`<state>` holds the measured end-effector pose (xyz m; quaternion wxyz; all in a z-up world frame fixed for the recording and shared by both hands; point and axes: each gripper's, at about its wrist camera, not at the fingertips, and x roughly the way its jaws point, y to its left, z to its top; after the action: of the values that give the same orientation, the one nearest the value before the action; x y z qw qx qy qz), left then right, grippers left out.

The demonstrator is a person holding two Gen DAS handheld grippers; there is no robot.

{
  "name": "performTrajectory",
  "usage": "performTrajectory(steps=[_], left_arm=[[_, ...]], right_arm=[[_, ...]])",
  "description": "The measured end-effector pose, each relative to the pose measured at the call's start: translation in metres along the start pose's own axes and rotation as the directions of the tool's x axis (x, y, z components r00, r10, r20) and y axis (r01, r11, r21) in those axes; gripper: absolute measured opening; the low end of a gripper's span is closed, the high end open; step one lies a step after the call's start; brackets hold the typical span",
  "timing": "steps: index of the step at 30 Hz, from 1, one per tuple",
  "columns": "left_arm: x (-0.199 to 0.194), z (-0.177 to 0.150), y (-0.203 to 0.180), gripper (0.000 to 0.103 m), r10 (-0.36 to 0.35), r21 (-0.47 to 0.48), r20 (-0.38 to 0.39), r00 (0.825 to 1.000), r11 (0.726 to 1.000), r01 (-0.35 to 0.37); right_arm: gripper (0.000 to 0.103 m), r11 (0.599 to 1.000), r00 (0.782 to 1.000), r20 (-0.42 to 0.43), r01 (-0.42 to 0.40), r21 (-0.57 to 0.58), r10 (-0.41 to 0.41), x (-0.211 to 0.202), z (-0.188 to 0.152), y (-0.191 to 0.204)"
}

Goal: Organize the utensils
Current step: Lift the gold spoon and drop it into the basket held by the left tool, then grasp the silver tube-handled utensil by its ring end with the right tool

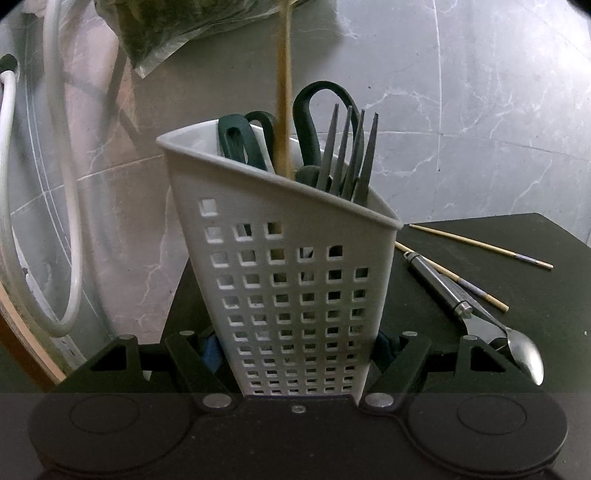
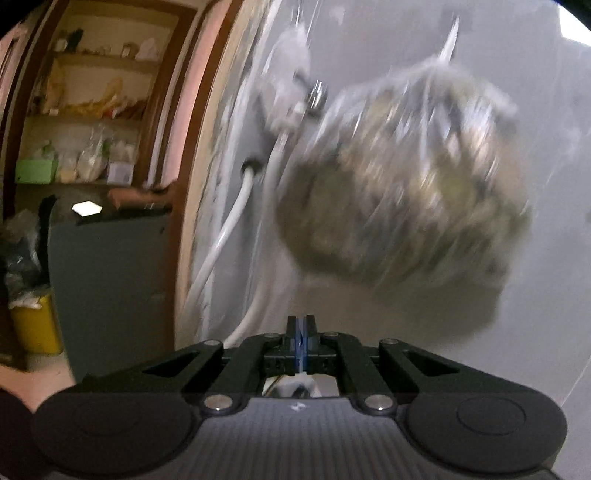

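Left hand-held gripper (image 1: 295,354) clamping one caddy (image 1: 288,280), one fork (image 1: 351,155), two chopsticks (image 1: 480,247)

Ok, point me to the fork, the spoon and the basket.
fork (image 1: 351,151): left wrist view, on its tines.
spoon (image 1: 526,352): left wrist view, on its bowl.
basket (image 1: 284,295): left wrist view, on its perforated front wall.

Both wrist views wallward, bag (image 1: 162,33) shared

White caddy, dark tools, black surface

The white holder (image 1: 288,280) has a grid of square holes; 1 grey fork (image 1: 349,155), black handles (image 1: 321,122), tan chopsticks (image 1: 480,242) with blue-banded ends, grey-veined marble wall (image 1: 461,110), black surface (image 1: 517,288).
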<state>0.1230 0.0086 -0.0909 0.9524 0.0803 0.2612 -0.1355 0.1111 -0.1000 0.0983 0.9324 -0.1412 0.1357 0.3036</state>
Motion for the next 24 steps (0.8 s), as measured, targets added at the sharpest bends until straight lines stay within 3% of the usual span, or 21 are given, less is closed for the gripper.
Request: performTrajectory(steps=[1, 3, 5, 6, 8, 11, 15, 19, 22, 24], left_arm=[[0.000, 0.000, 0.000, 0.076, -0.001, -0.001, 0.000, 1.000, 1.000, 0.001], [0.000, 0.000, 0.000, 0.076, 0.000, 0.000, 0.001, 1.000, 1.000, 0.000], [-0.001, 0.000, 0.000, 0.076, 0.001, 0.000, -0.001, 1.000, 1.000, -0.001], [-0.001, 0.000, 0.000, 0.076, 0.001, 0.000, -0.002, 1.000, 1.000, -0.001], [-0.001, 0.000, 0.000, 0.076, 0.003, 0.000, -0.005, 1.000, 1.000, -0.003], [-0.001, 0.001, 0.000, 0.076, 0.002, 0.002, -0.010, 1.000, 1.000, -0.002], [-0.002, 0.003, 0.000, 0.076, 0.009, 0.001, -0.020, 1.000, 1.000, -0.009], [-0.002, 0.006, -0.003, 0.076, 0.017, 0.002, -0.033, 0.999, 1.000, -0.017], [-0.002, 0.008, -0.005, 0.076, 0.021, -0.001, -0.038, 0.999, 1.000, -0.021], [-0.002, 0.009, -0.006, 0.077, 0.027, 0.000, -0.038, 0.999, 1.000, -0.027]], right_arm=[[0.003, 1.000, 1.000, -0.022, -0.008, 0.016, 0.008, 0.002, -0.005, 0.000], [0.020, 0.998, 0.998, -0.049, -0.031, 0.054, 0.034, 0.001, -0.010, -0.002], [0.056, 0.992, 0.999, -0.025, -0.045, 0.114, 0.048, -0.011, -0.013, -0.011], [0.062, 0.990, 0.999, -0.010, -0.034, 0.136, 0.035, -0.017, -0.013, -0.017], [0.080, 0.981, 1.000, -0.003, 0.029, 0.192, -0.029, -0.034, -0.021, -0.034], [0.099, 0.948, 0.990, -0.059, 0.141, 0.284, -0.130, -0.053, -0.043, -0.068], [0.102, 0.858, 0.955, -0.251, 0.259, 0.443, -0.159, -0.060, -0.099, -0.111], [0.102, 0.773, 0.911, -0.385, 0.348, 0.531, -0.146, -0.060, -0.156, -0.119], [0.102, 0.761, 0.882, -0.454, 0.378, 0.527, -0.123, -0.051, -0.175, -0.109], [0.102, 0.763, 0.885, -0.457, 0.353, 0.542, -0.085, -0.044, -0.177, -0.102]])
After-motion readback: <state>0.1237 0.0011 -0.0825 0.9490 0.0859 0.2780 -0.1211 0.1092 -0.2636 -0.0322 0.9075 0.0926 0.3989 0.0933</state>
